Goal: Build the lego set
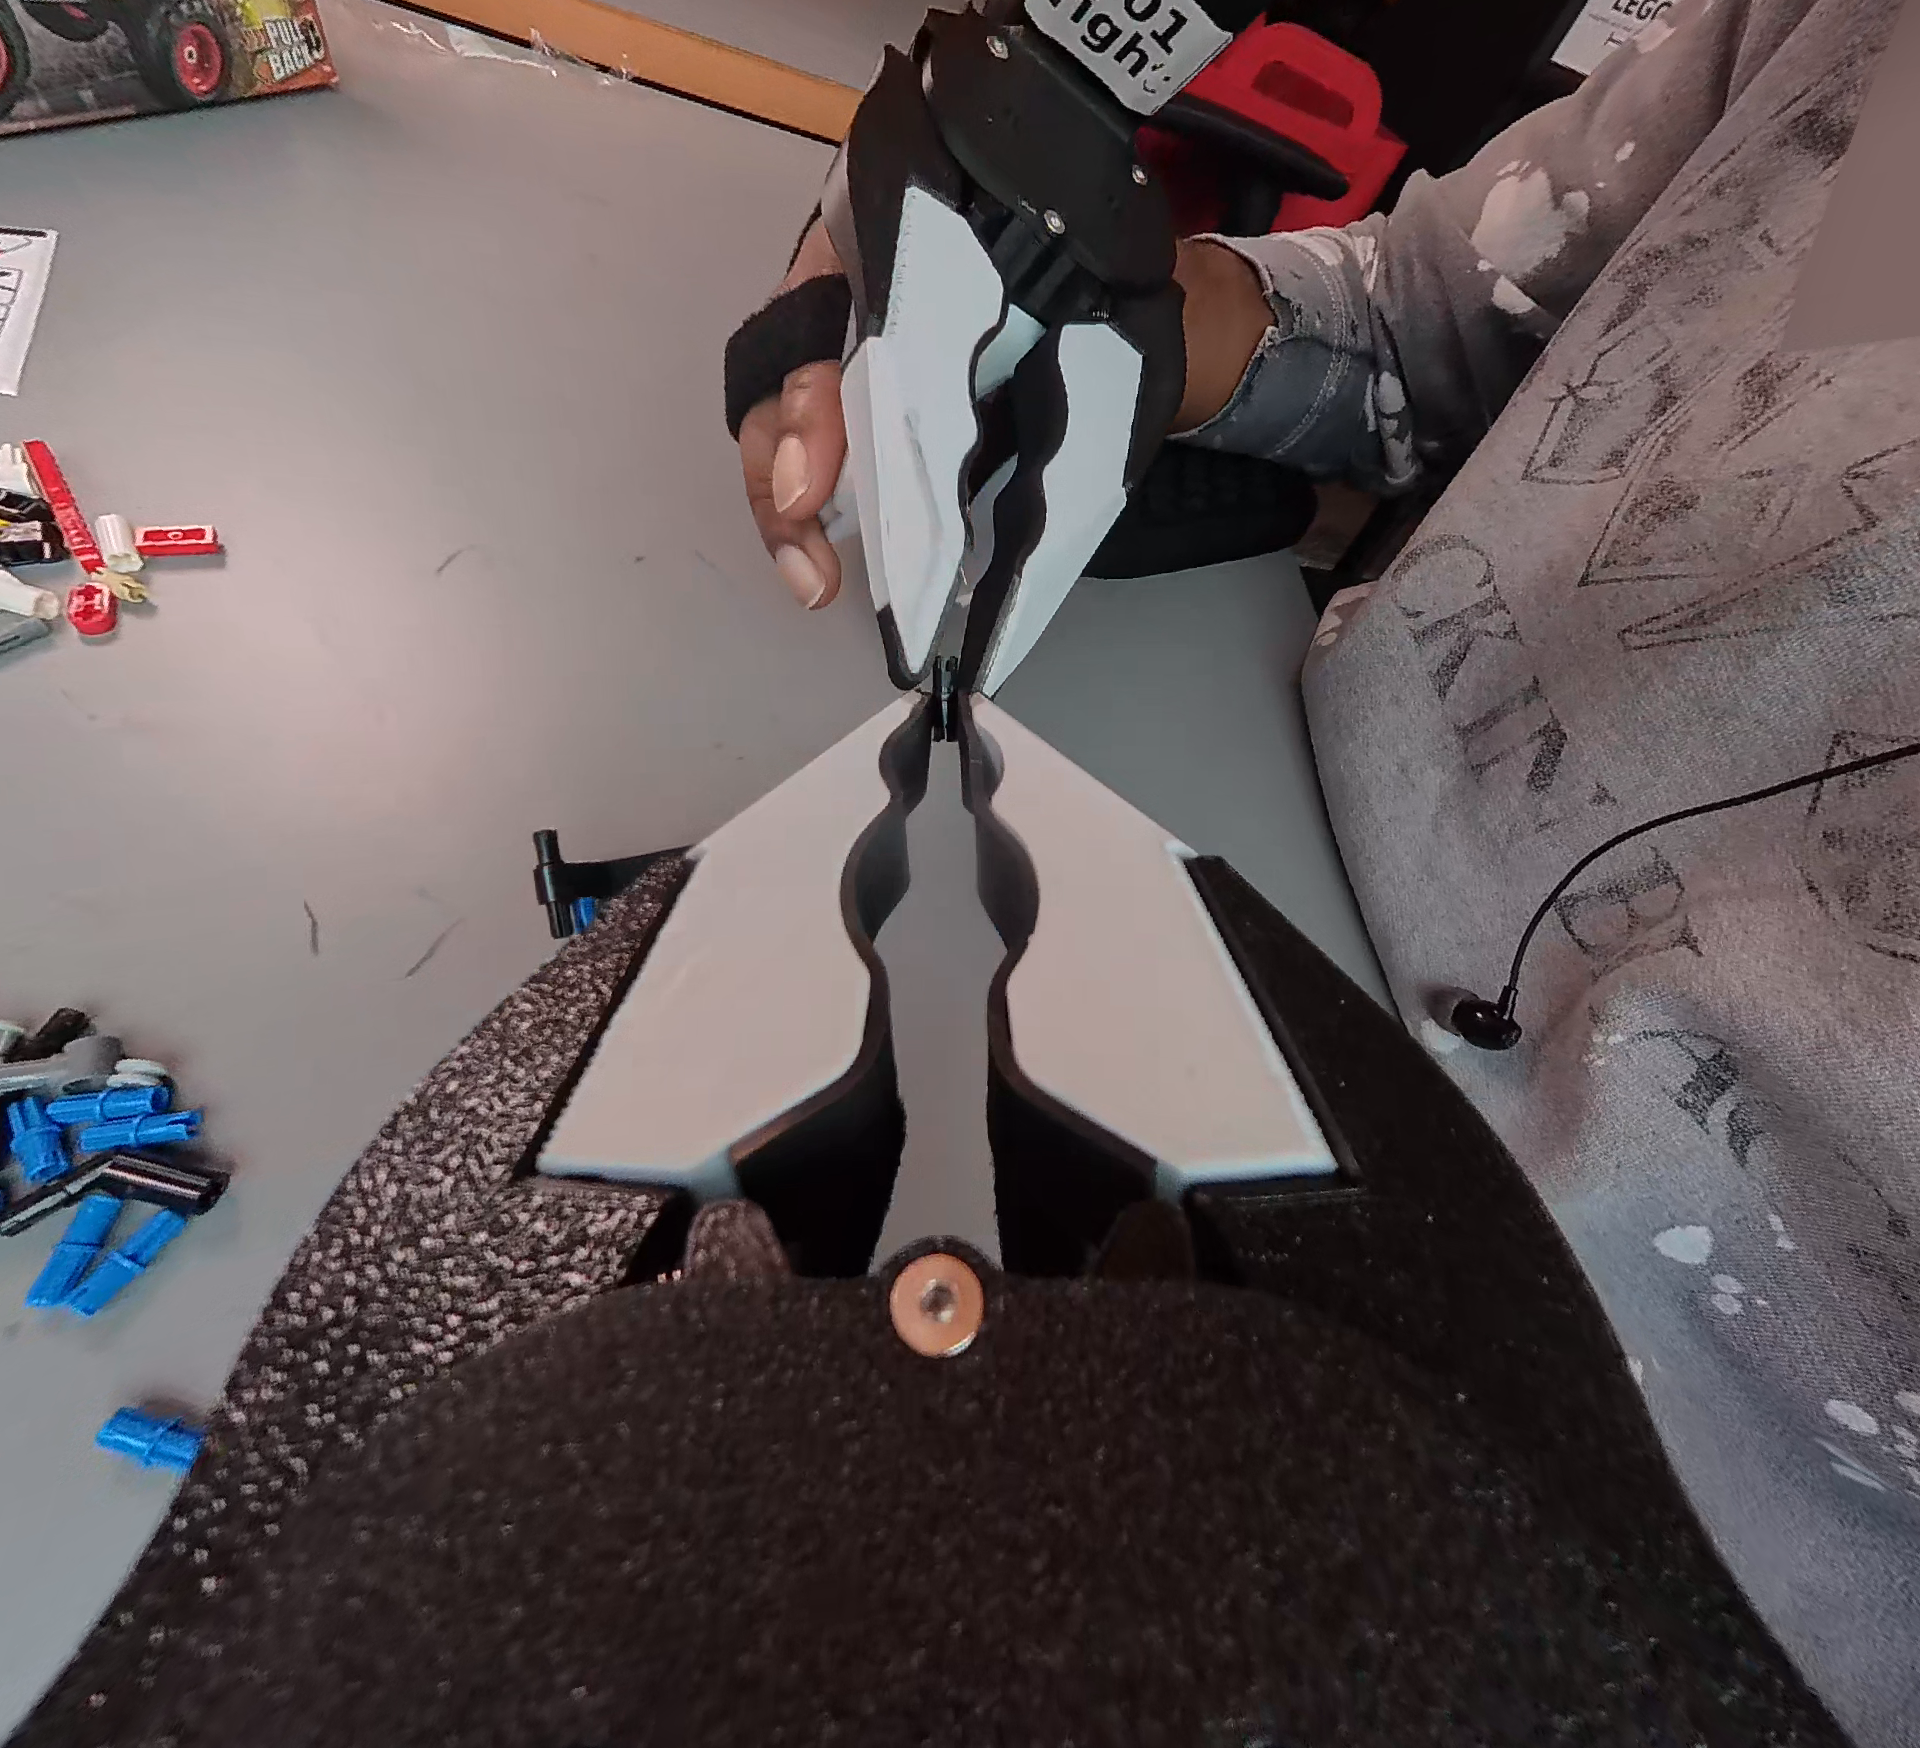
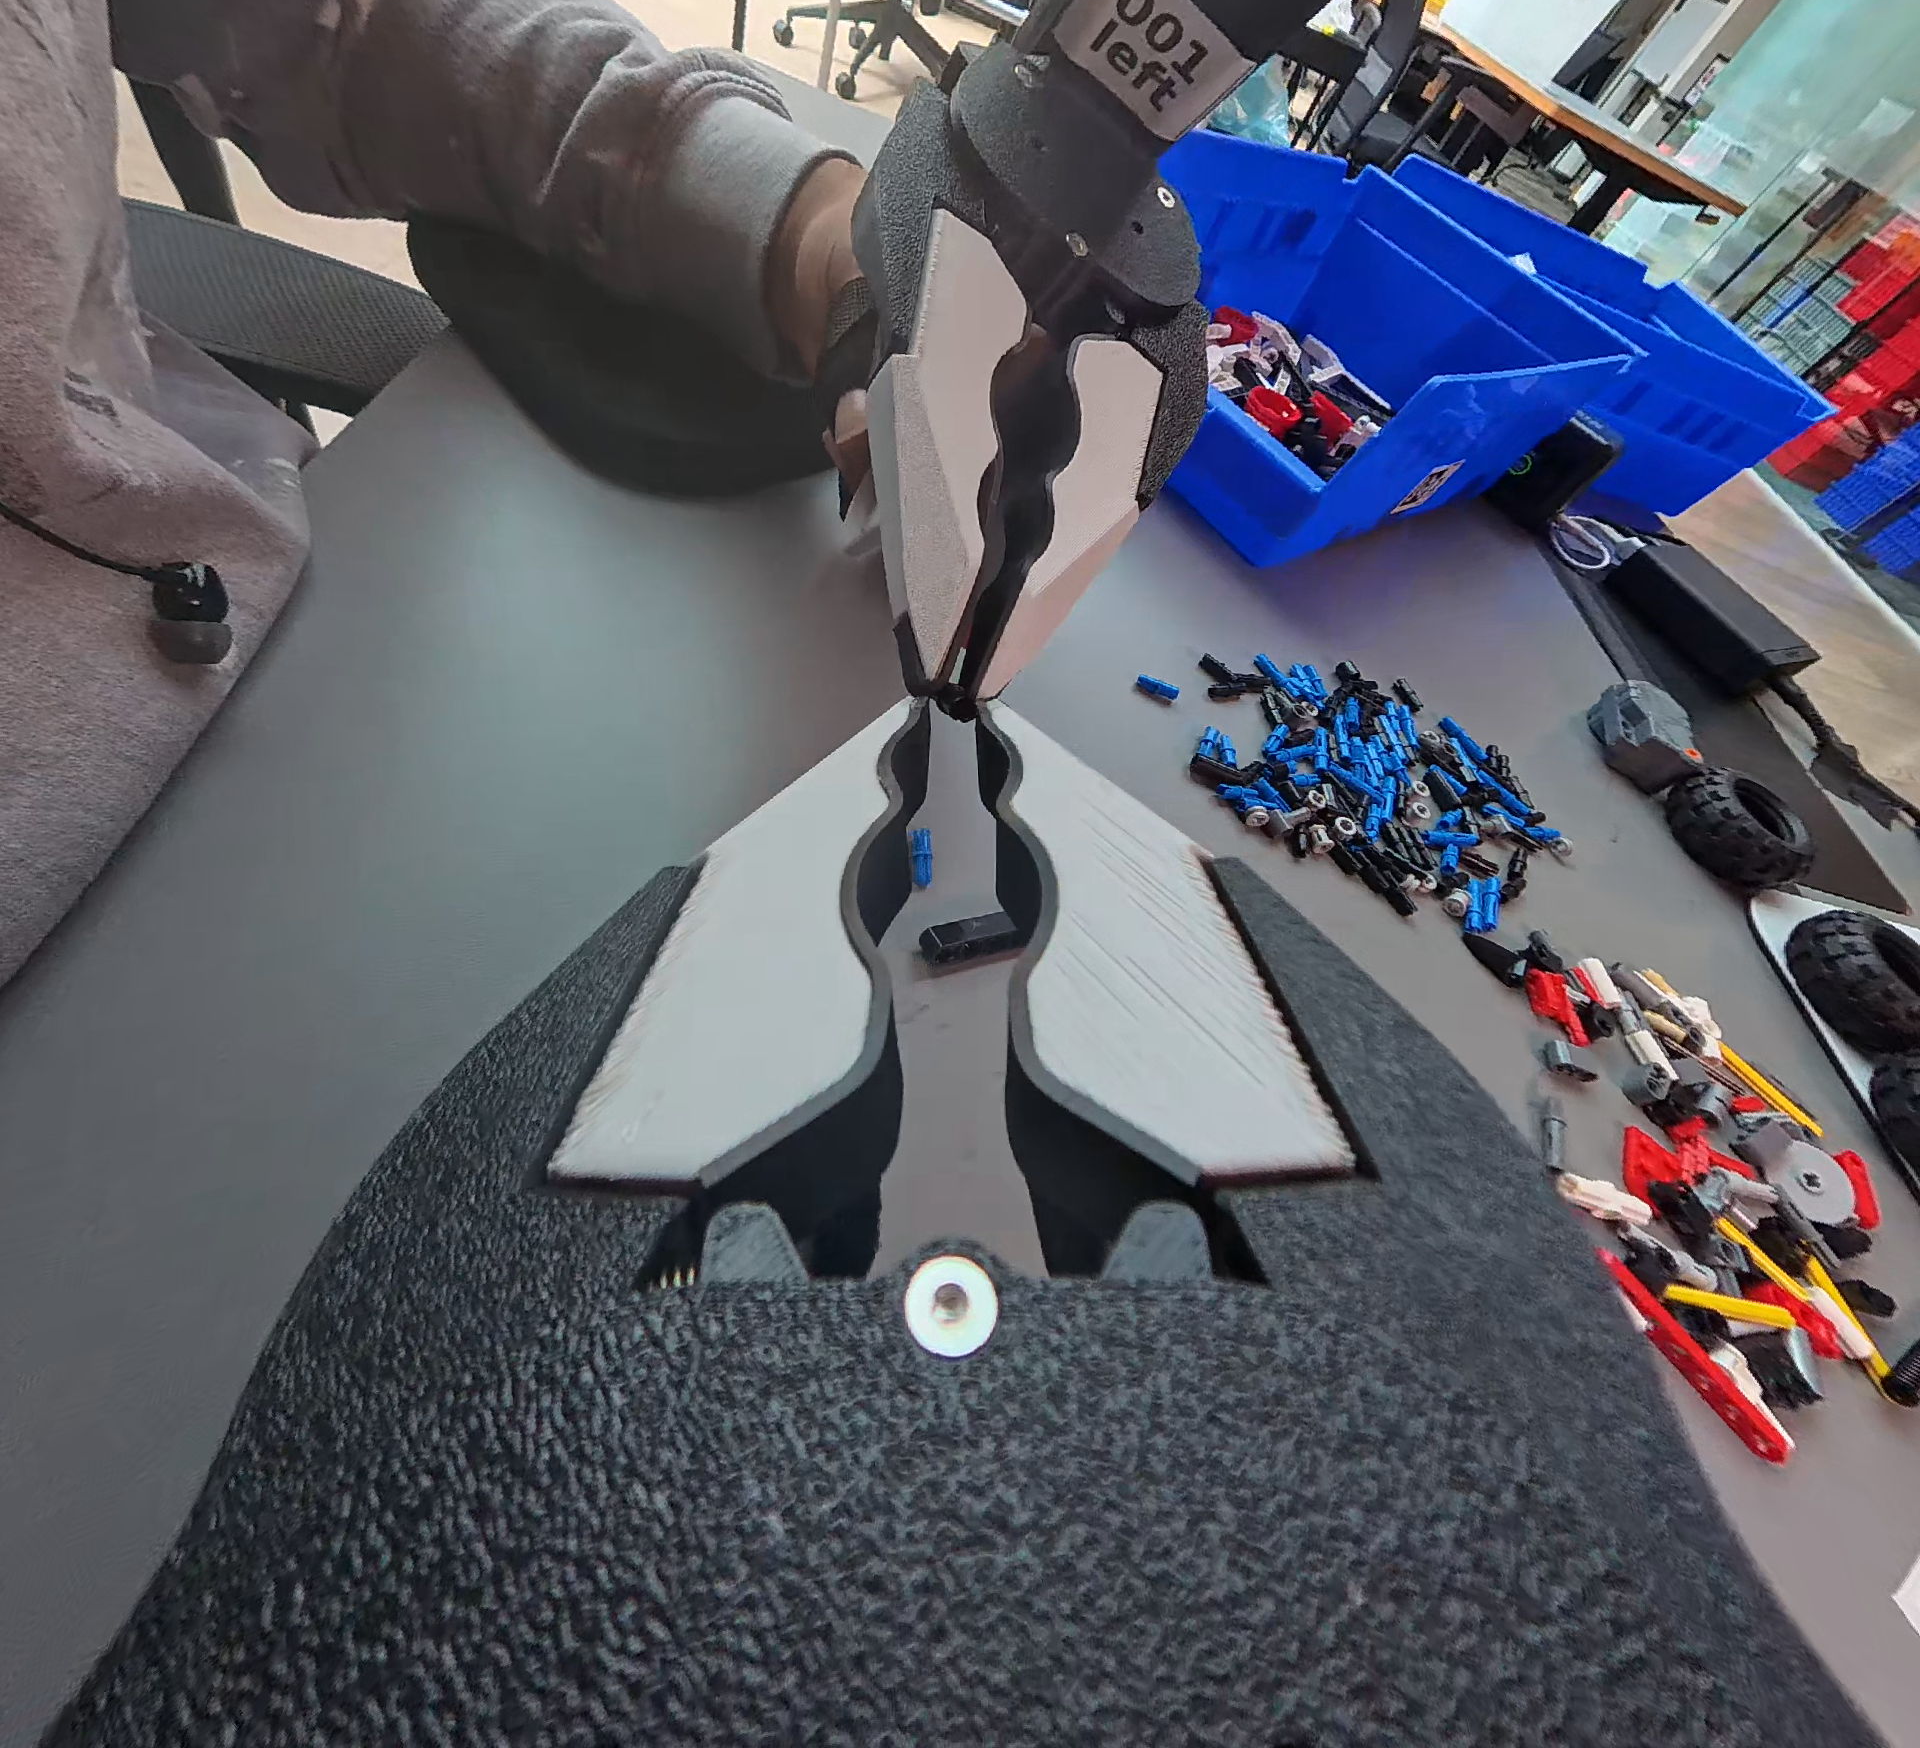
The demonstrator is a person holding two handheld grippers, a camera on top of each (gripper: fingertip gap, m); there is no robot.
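2 grippers tip-to-tip over table.
Left gripper (image 1: pixel 943 711) & right gripper (image 2: pixel 951 711) both clamp 1 black pin (image 1: pixel 943 696); 3 tyres (image 2: pixel 1737 828) nearby.

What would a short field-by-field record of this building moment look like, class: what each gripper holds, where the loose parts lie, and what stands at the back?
left gripper: shut on small black pin
right gripper: shut on the same pin, tip to tip with the left
height: both raised above the grey table
loose parts: blue and black pin pile; black beam under the fingers
tyres: at the right edge
back: blue bin holding parts
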